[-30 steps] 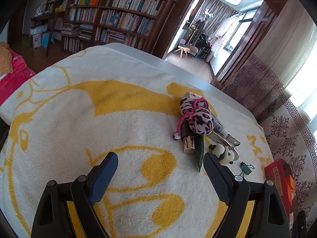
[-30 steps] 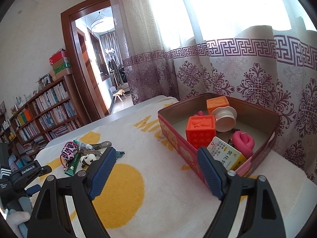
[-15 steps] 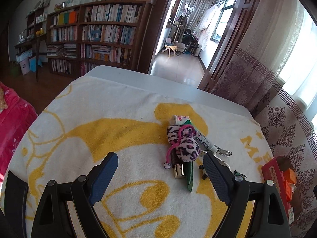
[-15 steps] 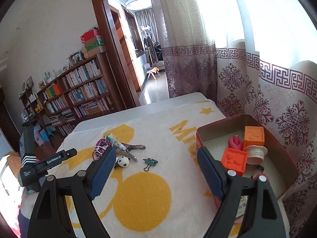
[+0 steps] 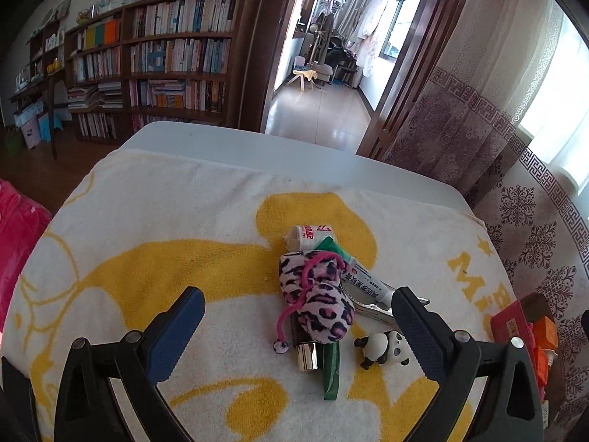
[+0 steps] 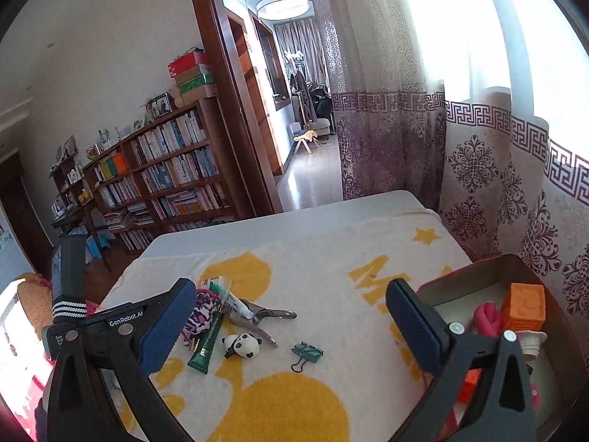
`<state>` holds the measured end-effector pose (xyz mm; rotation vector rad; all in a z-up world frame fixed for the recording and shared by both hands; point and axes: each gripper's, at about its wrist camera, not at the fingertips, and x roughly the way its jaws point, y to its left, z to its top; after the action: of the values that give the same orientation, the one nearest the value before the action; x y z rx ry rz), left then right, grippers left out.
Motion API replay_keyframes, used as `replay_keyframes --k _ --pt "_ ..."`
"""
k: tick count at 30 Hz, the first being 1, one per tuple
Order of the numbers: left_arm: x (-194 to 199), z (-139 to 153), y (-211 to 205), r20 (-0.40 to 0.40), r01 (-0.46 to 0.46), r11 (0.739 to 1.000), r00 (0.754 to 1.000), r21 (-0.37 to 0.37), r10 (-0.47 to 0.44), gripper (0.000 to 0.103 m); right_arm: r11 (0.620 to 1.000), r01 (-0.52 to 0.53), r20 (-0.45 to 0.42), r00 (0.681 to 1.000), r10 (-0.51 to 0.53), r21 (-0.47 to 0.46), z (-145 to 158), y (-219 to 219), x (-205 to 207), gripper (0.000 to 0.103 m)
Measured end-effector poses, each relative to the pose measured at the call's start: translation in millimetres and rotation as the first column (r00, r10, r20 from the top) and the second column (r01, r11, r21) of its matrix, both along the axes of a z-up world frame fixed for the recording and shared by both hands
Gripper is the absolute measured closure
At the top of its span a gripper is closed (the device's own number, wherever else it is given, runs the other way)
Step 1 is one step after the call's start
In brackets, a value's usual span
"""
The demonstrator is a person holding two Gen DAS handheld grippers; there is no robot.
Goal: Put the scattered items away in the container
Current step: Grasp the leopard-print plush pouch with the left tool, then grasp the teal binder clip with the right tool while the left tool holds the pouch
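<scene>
A pile of small items lies on the white and yellow towel (image 5: 147, 243): a leopard-print pouch (image 5: 316, 294) with a pink cord, a white tube (image 5: 364, 283), a green tube (image 5: 331, 372), a gold-capped stick (image 5: 307, 355), metal clippers (image 6: 272, 316), a panda figure (image 5: 383, 348) and a green binder clip (image 6: 307, 353). My left gripper (image 5: 294, 331) is open, empty, with the pouch between its fingers. My right gripper (image 6: 291, 328) is open and empty above the towel. The red box (image 6: 489, 269) sits at right, holding orange blocks (image 6: 522, 305) and a pink toy (image 6: 487, 316).
The towel covers a white table (image 5: 257, 147) whose far edge faces a doorway. Patterned curtains (image 6: 478, 169) hang right behind the box. A bookshelf (image 5: 158, 73) stands across the room. The left gripper's body (image 6: 70, 294) shows at the left of the right wrist view.
The left gripper has closed in on the pile, and the pouch now lies between its fingers. The right gripper has swung left from over the box toward the pile.
</scene>
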<state>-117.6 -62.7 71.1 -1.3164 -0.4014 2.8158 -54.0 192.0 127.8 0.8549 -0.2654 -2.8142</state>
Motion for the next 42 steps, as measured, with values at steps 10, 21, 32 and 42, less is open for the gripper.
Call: replay_keyframes --k 10,21,32,42 --pt "-39 -47 9 0.102 0.011 0.998 0.995 0.069 -0.018 0.000 1.000 -0.005 0.118 0.993 0.004 0.007 -58 3 -21 0.000" --pt "-37 -58 -1 0.090 -0.009 0.996 0.996 0.088 0.001 0.058 0.998 -0.025 0.110 0.994 0.019 0.055 -74 -2 -17 0.000" --pt "-24 -34 -29 0.039 -0.060 0.989 0.998 0.138 0.055 0.058 0.994 -0.107 0.178 0.979 0.099 0.037 -93 -12 -23 0.000" --pt "-22 -25 -32 0.029 -0.046 0.981 0.999 0.191 0.041 0.058 0.991 -0.077 0.289 0.957 0.042 0.109 -109 -15 -44 0.009"
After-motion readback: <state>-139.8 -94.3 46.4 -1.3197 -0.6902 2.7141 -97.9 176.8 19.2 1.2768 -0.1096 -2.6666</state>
